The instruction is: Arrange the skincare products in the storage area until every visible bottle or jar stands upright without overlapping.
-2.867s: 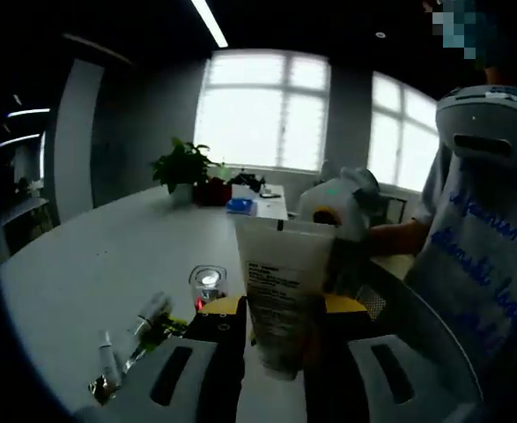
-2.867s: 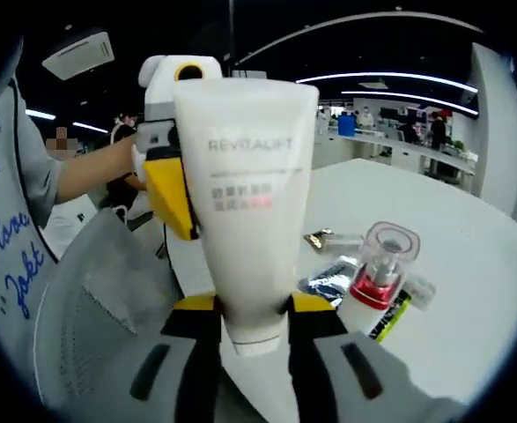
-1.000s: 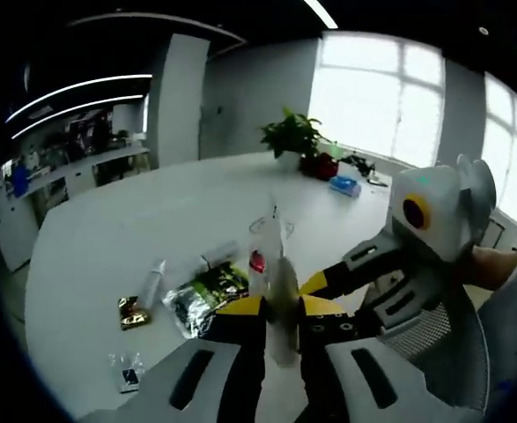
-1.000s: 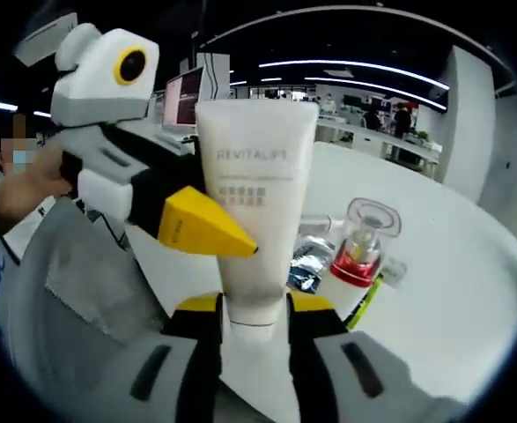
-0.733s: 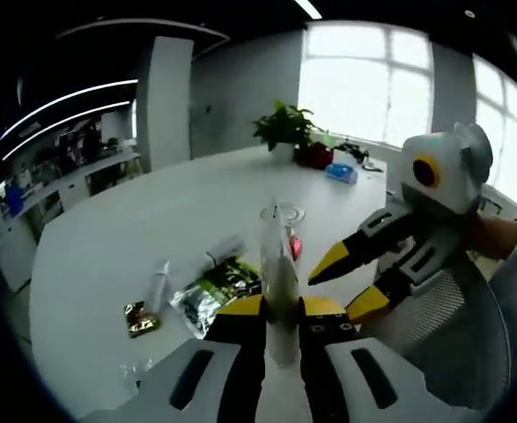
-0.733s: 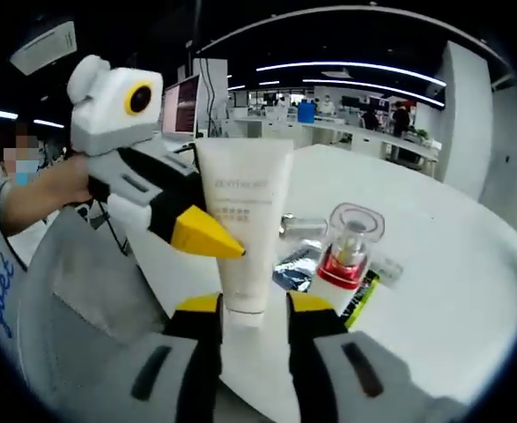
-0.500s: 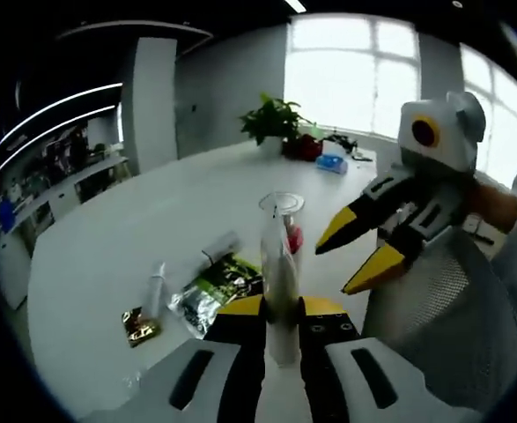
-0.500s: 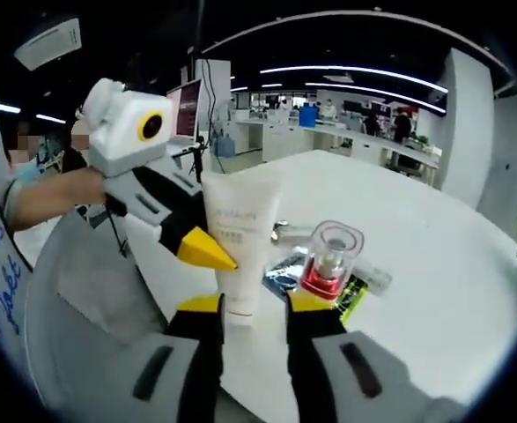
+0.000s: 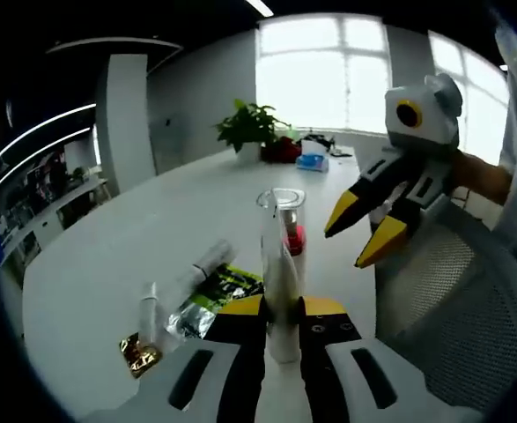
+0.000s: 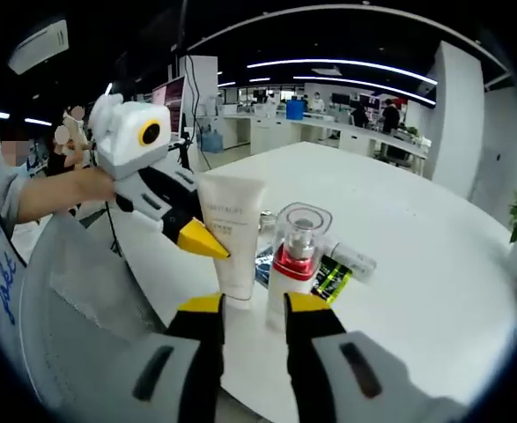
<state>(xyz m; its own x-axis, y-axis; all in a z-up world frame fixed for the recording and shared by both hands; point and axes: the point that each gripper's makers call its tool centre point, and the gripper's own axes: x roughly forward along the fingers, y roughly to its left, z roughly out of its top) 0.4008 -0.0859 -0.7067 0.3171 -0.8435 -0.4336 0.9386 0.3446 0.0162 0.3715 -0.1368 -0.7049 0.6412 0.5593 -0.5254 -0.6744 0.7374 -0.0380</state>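
A white tube stands cap-down on the white table, right beside an upright pump bottle with a clear cap and red collar. My left gripper is shut on the tube's middle. In the left gripper view the tube shows edge-on between the jaws of my left gripper, with the pump bottle just behind it. My right gripper is open a short way back from the tube, with nothing between its jaws. The right gripper also hangs to the right of the bottle, yellow tips apart.
A green packet, a foil sachet, a gold sachet and small tubes lie on the table left of the bottle. A mesh chair stands at the table's edge. A potted plant sits far back.
My right gripper has let go of the tube and drawn back. The tube, earlier held by both grippers, now stands lower beside the pump bottle in the left gripper alone.
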